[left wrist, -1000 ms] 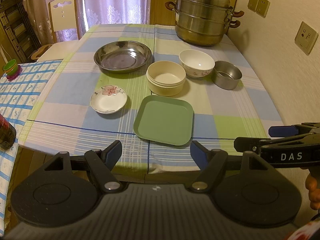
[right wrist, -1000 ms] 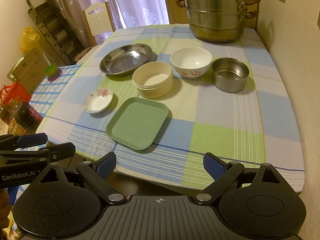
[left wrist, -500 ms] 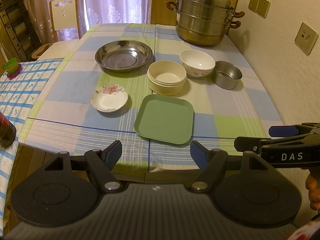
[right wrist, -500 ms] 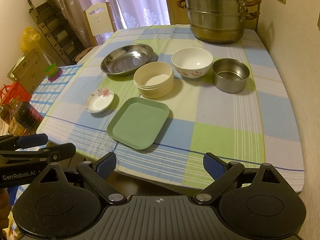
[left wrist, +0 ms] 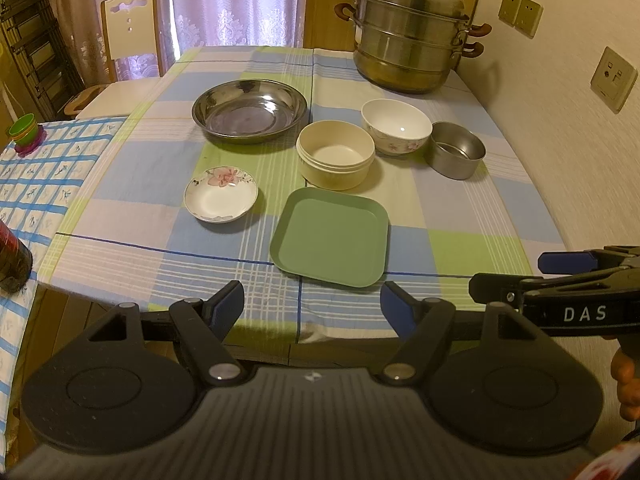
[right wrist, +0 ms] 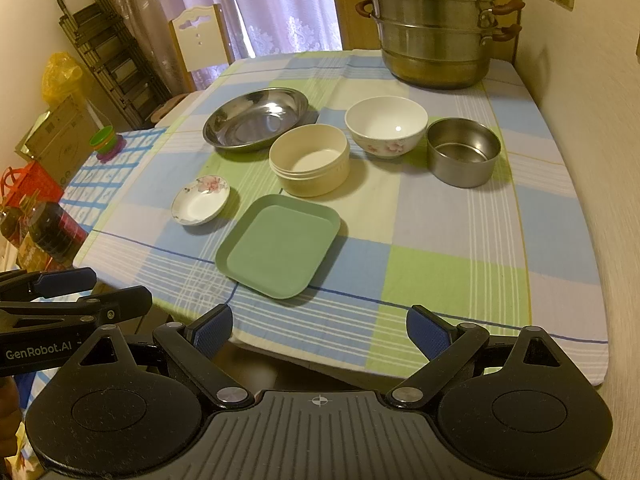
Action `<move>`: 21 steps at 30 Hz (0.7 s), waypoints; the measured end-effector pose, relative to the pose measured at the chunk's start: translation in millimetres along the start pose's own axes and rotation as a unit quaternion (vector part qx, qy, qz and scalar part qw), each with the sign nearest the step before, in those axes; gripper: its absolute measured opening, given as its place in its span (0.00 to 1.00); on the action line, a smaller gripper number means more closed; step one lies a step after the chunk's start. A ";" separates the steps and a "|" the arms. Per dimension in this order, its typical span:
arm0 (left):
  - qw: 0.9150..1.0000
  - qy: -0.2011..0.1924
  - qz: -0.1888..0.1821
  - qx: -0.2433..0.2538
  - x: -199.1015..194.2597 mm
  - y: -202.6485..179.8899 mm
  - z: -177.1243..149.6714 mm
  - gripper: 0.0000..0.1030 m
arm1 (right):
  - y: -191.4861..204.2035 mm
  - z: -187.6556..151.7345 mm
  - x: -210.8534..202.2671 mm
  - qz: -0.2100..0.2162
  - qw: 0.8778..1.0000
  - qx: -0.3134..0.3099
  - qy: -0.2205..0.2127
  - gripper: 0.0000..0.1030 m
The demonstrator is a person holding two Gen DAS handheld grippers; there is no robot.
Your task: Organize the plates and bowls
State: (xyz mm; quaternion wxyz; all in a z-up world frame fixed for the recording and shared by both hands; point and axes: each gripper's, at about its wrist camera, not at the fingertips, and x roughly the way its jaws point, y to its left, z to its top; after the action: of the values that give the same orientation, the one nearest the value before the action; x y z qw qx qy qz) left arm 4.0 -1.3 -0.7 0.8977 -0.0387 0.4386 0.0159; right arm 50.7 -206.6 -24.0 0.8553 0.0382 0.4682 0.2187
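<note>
Both grippers, left gripper [left wrist: 311,303] and right gripper [right wrist: 319,327], hang spread open and empty at the near table [right wrist: 460,280] edge, barely shifted since a second ago. Green plate [left wrist: 332,236], floral saucer [left wrist: 221,199], bowls untouched; organizing not begun.

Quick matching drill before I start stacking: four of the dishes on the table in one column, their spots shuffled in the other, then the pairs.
Things:
1. green square plate
2. floral saucer
3. small steel bowl
4. wide steel basin

Places:
A. far left of the group, behind the saucer
B. nearest the table's front edge
C. right end of the row, nearest the wall
D. left of the green plate

Pairs: 1-B, 2-D, 3-C, 4-A
</note>
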 end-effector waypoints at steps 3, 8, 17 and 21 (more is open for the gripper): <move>1.000 0.000 0.000 0.000 0.0 0.3 -0.1 0.71 | -1.9 0.8 0.1 0.000 1.000 0.000 0.000 0.91; 1.000 0.001 -0.001 -0.001 -0.1 1.2 -1.2 0.71 | -0.9 0.2 0.4 0.000 1.000 0.000 0.000 0.91; 1.000 0.000 -0.001 -0.001 0.5 1.7 -2.6 0.71 | -5.3 2.1 1.9 0.000 1.000 0.000 0.000 0.91; 1.000 0.001 -0.001 -0.002 0.9 1.3 -3.3 0.71 | 1.3 1.6 2.9 0.000 1.000 -0.002 0.001 0.91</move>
State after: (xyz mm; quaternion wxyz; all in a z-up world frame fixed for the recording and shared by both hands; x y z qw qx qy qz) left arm 1.9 -0.3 -3.5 0.8973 -0.0409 0.4392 0.0156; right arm 52.9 -204.0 -25.1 0.8547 0.0362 0.4690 0.2198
